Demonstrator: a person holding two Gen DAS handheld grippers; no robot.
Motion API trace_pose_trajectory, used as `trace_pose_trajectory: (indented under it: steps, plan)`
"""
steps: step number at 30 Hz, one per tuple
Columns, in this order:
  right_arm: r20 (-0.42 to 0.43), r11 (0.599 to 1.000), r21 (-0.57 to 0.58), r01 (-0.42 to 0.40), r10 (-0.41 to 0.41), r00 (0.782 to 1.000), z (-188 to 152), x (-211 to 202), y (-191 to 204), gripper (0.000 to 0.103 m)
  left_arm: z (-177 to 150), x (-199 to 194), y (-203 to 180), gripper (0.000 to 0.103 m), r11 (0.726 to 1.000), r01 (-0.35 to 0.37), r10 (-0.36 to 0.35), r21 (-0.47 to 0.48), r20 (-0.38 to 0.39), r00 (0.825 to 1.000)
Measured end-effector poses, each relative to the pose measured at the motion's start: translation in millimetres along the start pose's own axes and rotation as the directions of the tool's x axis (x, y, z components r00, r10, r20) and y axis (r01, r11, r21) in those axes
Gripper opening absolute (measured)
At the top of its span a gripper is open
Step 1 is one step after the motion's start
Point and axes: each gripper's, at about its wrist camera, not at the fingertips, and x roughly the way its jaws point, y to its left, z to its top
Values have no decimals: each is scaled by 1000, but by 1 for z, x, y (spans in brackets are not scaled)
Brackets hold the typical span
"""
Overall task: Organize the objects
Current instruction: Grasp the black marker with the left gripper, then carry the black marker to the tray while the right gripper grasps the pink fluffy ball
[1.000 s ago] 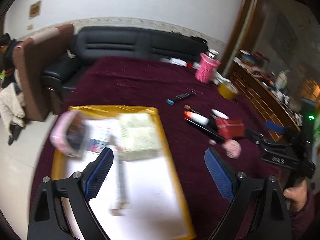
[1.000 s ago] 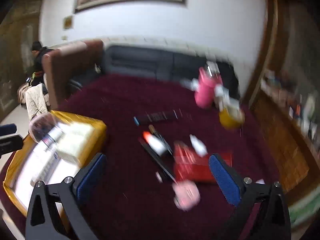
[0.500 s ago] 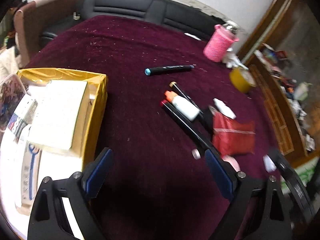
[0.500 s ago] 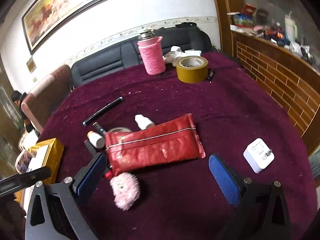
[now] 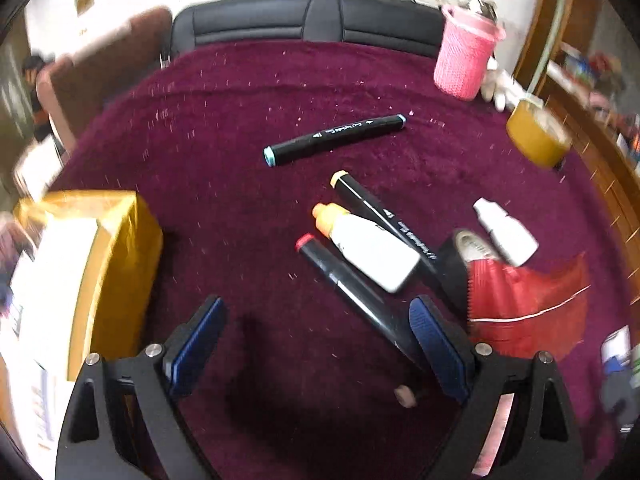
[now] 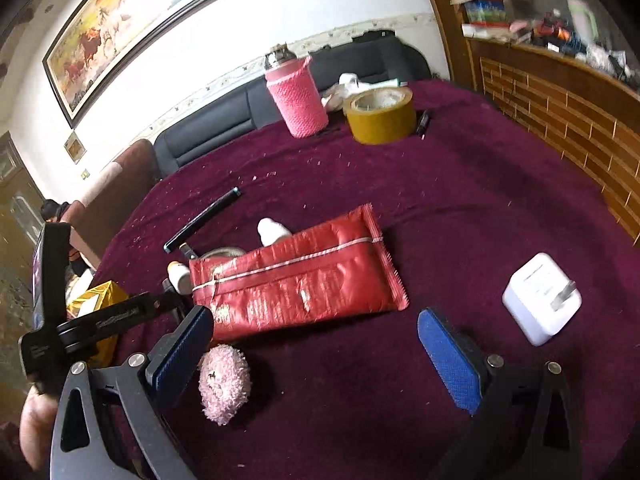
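Note:
My left gripper (image 5: 316, 320) is open and empty, low over the maroon cloth. Just beyond it lie a black marker with a red cap (image 5: 344, 284), a white glue bottle with an orange cap (image 5: 368, 248), an orange-tipped marker (image 5: 380, 216) and a blue-tipped marker (image 5: 336, 138). My right gripper (image 6: 316, 328) is open and empty, close in front of a red packet (image 6: 296, 276). A pink fluffy ball (image 6: 224, 384) lies beside its left finger. A white charger plug (image 6: 540, 298) lies to its right. The yellow box (image 5: 76, 280) stands at the left.
A pink knitted flask (image 6: 298, 96) and a yellow tape roll (image 6: 380, 114) stand at the far side. A small white bottle (image 5: 504, 230) and a black tape roll (image 5: 456, 264) lie by the red packet (image 5: 520, 308). A black sofa (image 5: 304, 20) stands beyond the table.
My left gripper moved right from over the yellow box towards the markers and glue bottle. My right gripper has come closer to the red packet and pink ball. Both stay open.

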Motion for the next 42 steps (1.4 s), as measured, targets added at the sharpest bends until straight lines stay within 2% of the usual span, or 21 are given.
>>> trace_pose_trajectory:
  steps: [2, 3, 4, 5, 6, 7, 8, 10, 14, 17, 18, 20, 23, 26, 28, 31, 35, 39, 41, 42]
  plan:
    - [2, 1000, 5, -12, 12, 1000, -1, -1, -1, 103, -3, 7, -3, 89, 998, -41, 41, 45, -10, 999]
    - [7, 1000, 5, -11, 11, 1000, -1, -2, -1, 103, -5, 11, -2, 78, 998, -41, 42, 53, -28, 999]
    - [14, 1000, 2, -11, 11, 1000, -1, -4, 0, 103, -8, 11, 2, 73, 999, 2, -1, 44, -23, 1000]
    - [17, 1000, 0, -10, 10, 1000, -1, -5, 0, 103, -9, 8, 5, 60, 999, 25, -24, 41, -20, 1000]
    - [19, 1000, 0, -12, 12, 1000, -1, -5, 0, 103, -11, 5, 5, 38, 998, 41, -40, 50, -20, 999]
    - [19, 1000, 1, -15, 15, 1000, -1, -6, 0, 103, -13, 2, 5, 27, 997, 43, -42, 66, -22, 999]
    - [17, 1000, 1, -17, 17, 1000, -1, -5, 0, 103, -15, -1, 4, 22, 996, 26, -24, 91, -23, 999]
    - [5, 1000, 3, -24, 24, 1000, -2, -3, 0, 103, -18, -1, 3, 20, 993, 28, -25, 118, -28, 999]
    - [4, 1000, -14, -28, 28, 1000, -4, -2, 5, 103, -21, 0, -2, 28, 991, -16, 12, 133, 27, 1000]
    - [6, 999, -29, -23, 24, 1000, -6, -1, 7, 103, -26, -1, -6, 28, 988, -26, 18, 150, 59, 998]
    - [4, 999, -30, -25, 25, 1000, -7, 0, 8, 103, -25, -1, -5, 24, 988, -15, 6, 153, 57, 998]
    - [-1, 999, -31, -29, 29, 1000, -8, 1, 8, 103, -25, -3, 2, 14, 990, 53, -56, 132, 23, 998]
    - [2, 999, -40, -34, 34, 999, -8, 1, 9, 103, -32, -10, 10, 14, 987, 121, -121, 105, 2, 993]
    - [-4, 998, -52, -32, 32, 999, -10, 3, 11, 103, -43, -29, 19, 14, 970, 232, -234, 67, 18, 972]
    - [-5, 998, -58, -24, 24, 1000, -11, 5, 12, 103, -49, -46, 24, 14, 960, 274, -277, 63, 39, 960]
    - [-30, 998, -55, -31, 29, 999, -12, 7, 15, 103, -60, -81, 40, 14, 933, 355, -358, 50, 81, 930]
    - [-67, 994, -102, -33, 27, 997, -19, 6, 34, 103, -72, -119, 67, 14, 906, 423, -424, 37, 131, 896]
    - [-117, 971, -236, 32, -61, 991, -29, 21, 66, 103, -85, -148, 97, 14, 896, 442, -441, 38, 185, 878]
    - [-136, 963, -266, 53, -92, 986, -34, 30, 76, 96, -91, -161, 116, 14, 889, 458, -453, 28, 209, 867]
    - [-145, 960, -275, 59, -102, 984, -36, 34, 80, 86, -94, -166, 123, 14, 887, 462, -456, 24, 217, 863]
